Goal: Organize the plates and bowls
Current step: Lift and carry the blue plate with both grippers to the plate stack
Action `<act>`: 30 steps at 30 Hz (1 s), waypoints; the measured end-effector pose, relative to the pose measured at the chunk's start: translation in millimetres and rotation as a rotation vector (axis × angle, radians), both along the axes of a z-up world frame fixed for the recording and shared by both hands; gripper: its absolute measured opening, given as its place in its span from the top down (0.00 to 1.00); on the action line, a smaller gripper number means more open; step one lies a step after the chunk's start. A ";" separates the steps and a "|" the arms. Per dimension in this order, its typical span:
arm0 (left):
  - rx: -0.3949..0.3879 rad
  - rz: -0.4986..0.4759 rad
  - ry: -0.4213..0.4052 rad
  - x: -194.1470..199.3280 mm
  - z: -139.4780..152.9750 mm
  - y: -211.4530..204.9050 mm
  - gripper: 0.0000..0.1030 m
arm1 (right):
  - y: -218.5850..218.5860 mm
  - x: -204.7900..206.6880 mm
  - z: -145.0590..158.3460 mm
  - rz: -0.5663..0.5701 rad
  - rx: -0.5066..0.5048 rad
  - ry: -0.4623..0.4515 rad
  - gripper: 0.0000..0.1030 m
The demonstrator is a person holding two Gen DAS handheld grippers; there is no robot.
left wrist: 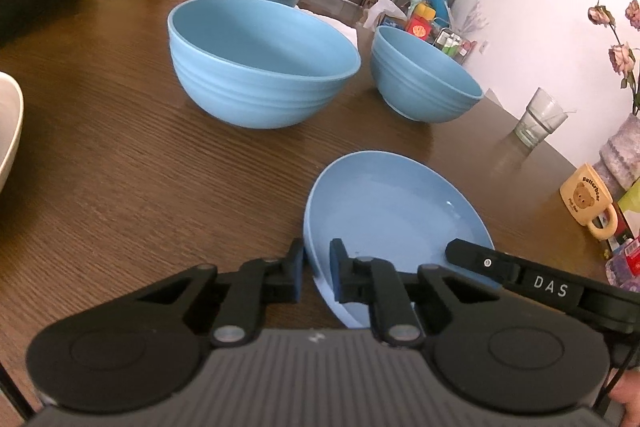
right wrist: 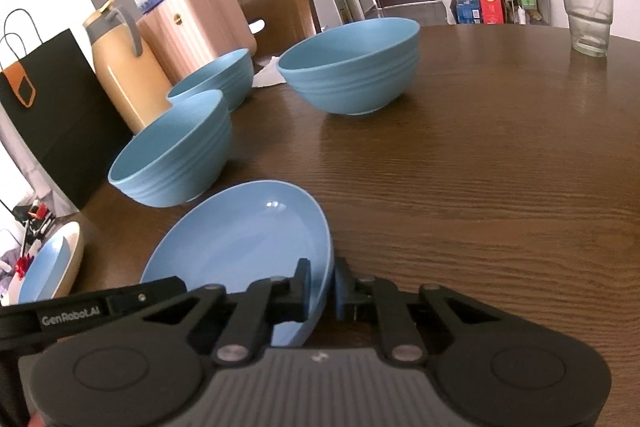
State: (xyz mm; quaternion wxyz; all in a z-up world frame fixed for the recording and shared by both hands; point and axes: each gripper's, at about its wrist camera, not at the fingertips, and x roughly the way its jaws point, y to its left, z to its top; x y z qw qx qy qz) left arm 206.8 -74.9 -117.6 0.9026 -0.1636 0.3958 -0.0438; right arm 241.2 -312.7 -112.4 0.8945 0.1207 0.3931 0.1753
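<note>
Now both grippers clamped on blue plate: left gripper pinches near-left rim, right gripper near-right rim. Plate low on table, bowls beyond, farther back.

Glossy smooth blue plate, matt ribbed blue bowls, grained brown wooden table, clear glass

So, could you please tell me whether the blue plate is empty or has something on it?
Empty: the blue plate shows only bare glossy surface; gripper fingers pinch its rim.
</note>
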 end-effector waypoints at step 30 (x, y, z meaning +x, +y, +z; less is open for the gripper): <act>0.100 0.057 -0.020 -10.2 5.7 -5.2 0.88 | 13.3 -14.9 7.3 0.027 -0.033 -0.042 0.89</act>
